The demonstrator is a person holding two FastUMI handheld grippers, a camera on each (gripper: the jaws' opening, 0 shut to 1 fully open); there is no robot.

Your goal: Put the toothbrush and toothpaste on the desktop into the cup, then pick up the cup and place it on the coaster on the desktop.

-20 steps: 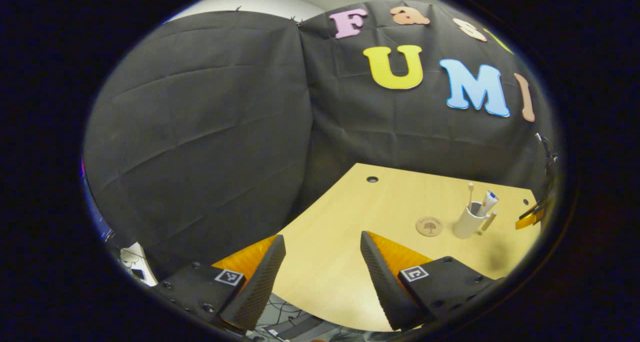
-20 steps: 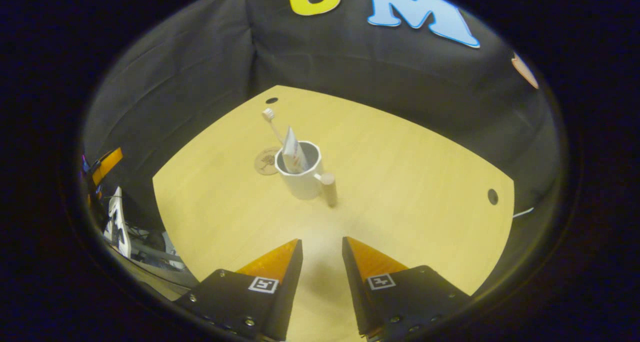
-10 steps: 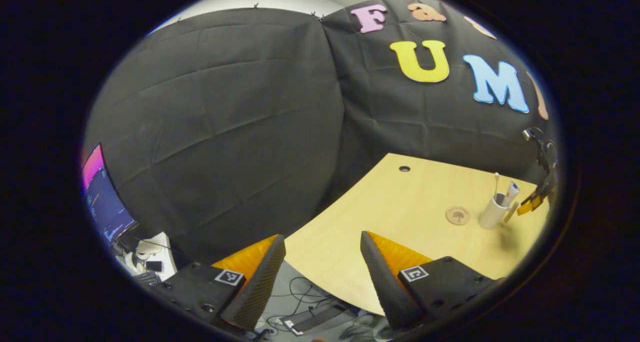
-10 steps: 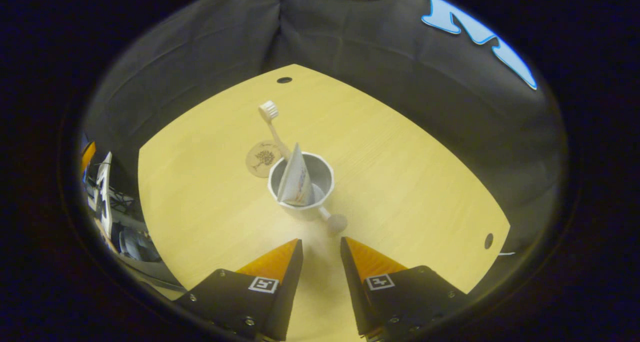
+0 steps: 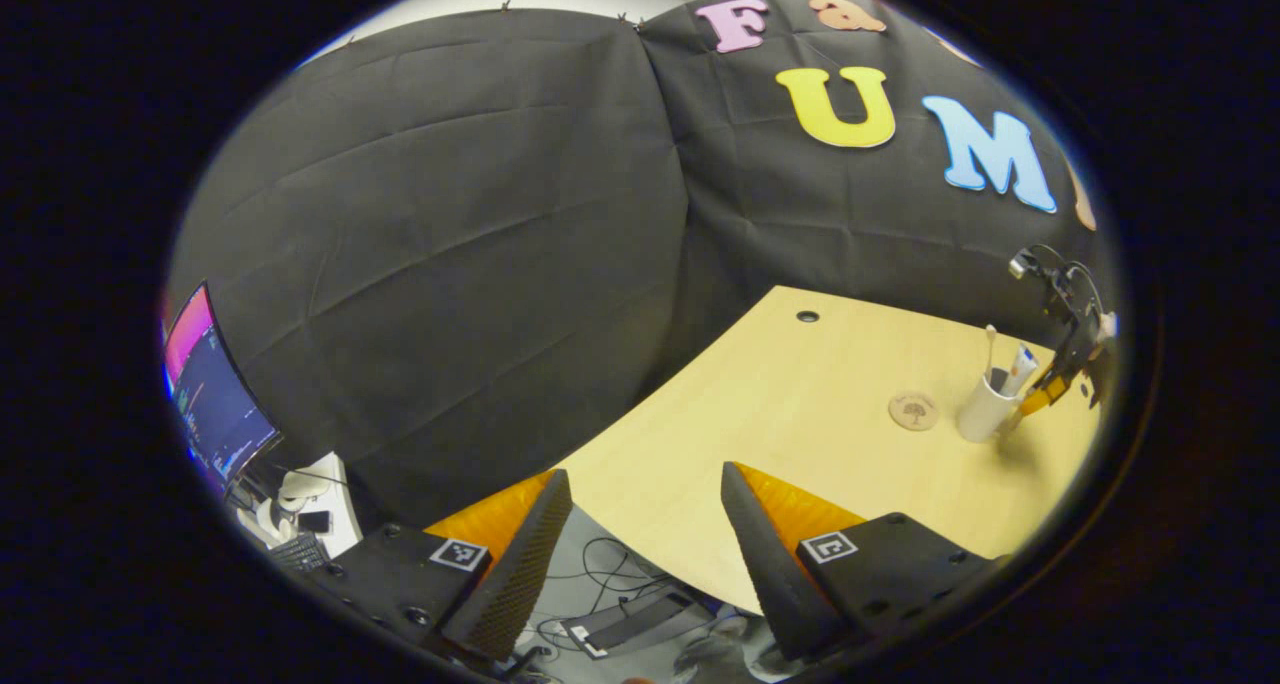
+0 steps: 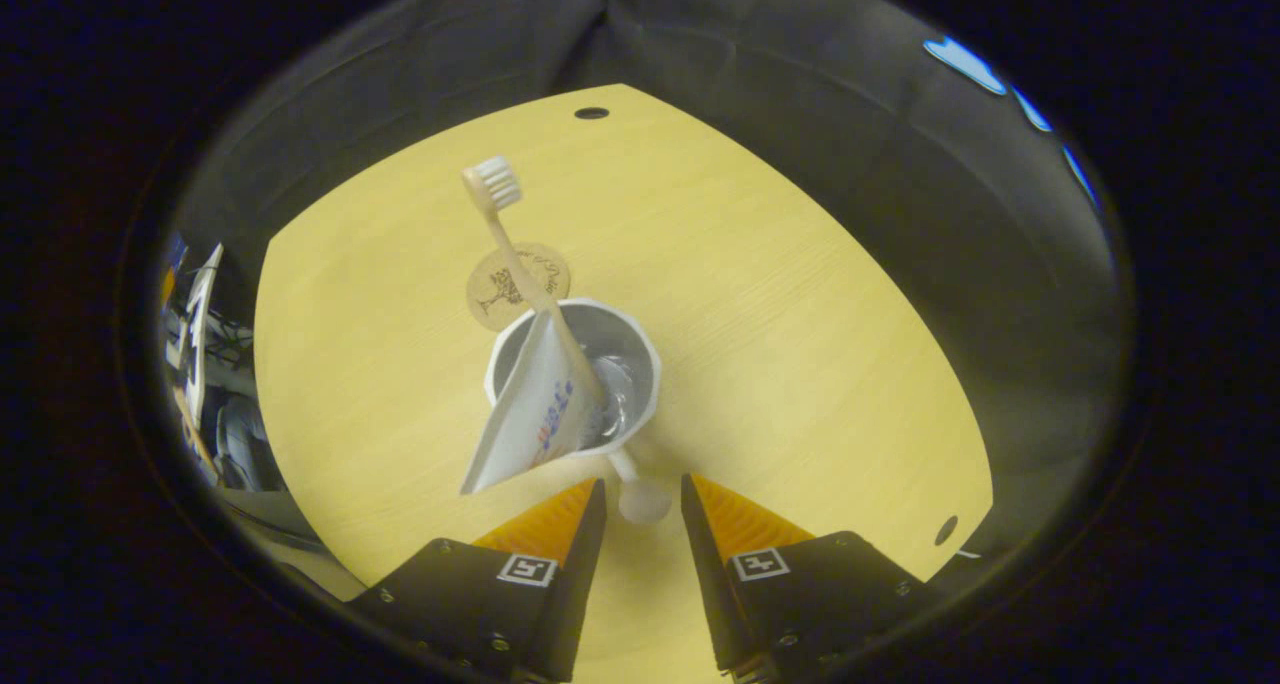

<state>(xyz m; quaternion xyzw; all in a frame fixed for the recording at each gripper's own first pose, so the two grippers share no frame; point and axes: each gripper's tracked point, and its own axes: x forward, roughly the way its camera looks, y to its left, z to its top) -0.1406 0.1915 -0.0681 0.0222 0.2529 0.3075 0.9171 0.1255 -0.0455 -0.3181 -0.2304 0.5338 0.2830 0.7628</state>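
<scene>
Left gripper is idling at the near left bench edge, jaws gaping wide, holding nothing. Wooden coaster is waiting just left of and beyond the white cup; toothbrush and toothpaste tube are standing inside. Right gripper is straddling the cup's handle, jaws partly open, not clamping. The left gripper view is adding a monitor far left.

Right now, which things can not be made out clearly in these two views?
- Cup bottom, right gripper view: hidden by the toothpaste and toothbrush.
- Coaster near edge, right gripper view: covered by the cup's rim.
- Right gripper touching the handle: cannot tell.
- Coaster print, left gripper view: too small.
</scene>
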